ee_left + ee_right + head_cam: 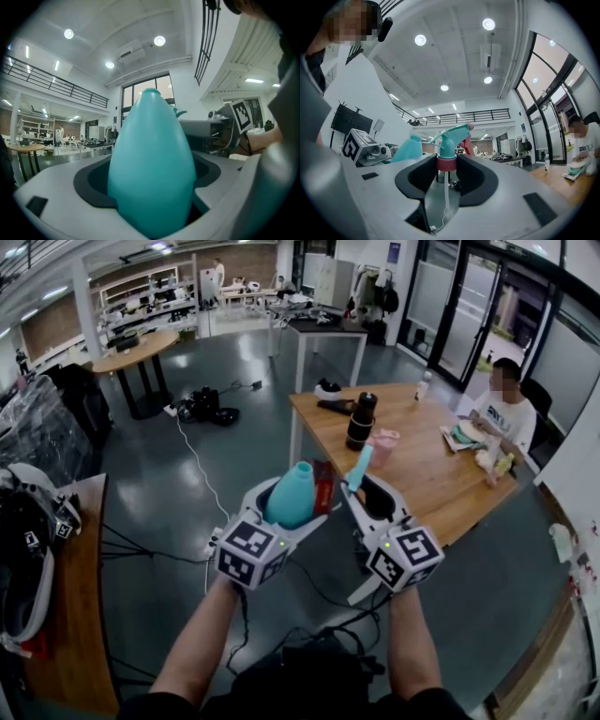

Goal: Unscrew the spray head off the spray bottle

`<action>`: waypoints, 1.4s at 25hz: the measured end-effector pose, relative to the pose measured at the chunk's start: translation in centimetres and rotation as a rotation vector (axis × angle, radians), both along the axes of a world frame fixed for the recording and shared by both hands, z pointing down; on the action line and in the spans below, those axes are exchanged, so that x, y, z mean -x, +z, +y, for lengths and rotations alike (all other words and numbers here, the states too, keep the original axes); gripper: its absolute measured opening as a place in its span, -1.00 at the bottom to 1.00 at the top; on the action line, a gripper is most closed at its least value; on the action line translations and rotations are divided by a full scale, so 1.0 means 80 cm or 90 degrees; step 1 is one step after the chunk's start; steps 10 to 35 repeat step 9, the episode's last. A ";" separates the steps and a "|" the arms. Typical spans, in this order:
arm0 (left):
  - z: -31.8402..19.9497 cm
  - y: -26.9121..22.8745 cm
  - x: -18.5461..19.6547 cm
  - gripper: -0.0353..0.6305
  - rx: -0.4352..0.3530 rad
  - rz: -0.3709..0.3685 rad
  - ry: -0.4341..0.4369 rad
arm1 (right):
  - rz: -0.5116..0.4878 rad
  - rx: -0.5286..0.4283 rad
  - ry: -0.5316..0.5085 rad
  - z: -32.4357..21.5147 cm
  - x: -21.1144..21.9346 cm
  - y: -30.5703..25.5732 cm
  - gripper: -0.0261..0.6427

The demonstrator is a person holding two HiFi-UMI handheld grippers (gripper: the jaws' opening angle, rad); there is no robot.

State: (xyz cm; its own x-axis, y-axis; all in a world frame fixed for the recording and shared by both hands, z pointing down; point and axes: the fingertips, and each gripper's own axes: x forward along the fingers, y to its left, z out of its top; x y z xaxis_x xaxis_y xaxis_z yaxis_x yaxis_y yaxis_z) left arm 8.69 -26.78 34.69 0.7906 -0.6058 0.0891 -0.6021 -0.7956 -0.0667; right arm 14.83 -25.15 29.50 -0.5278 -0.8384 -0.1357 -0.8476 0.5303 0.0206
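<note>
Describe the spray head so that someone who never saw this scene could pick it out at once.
Before the wooden table, the person holds two grippers. The spray head sits in the jaws of the right gripper, gripped at its pink collar. Unlike the teal bottle in the left gripper, it is slim, with a nozzle and a thin tube hanging below.

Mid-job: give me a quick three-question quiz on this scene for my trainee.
1. True or false: the spray head is screwed onto the bottle.
2. Which gripper holds the bottle? A: left gripper. B: right gripper.
3. Fill in: the right gripper's fingers close on the head's pink ____.

Key: 1 false, the head is off and its tube hangs free. 2 A. 3 collar.
</note>
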 end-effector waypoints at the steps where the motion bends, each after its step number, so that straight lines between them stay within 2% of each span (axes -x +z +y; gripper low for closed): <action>1: 0.001 0.000 -0.001 0.45 0.001 0.001 0.001 | 0.000 0.000 0.000 0.001 0.000 0.000 -0.51; 35: 0.004 -0.001 -0.002 0.45 -0.004 0.004 0.004 | -0.006 0.002 0.006 0.002 0.000 -0.002 -0.51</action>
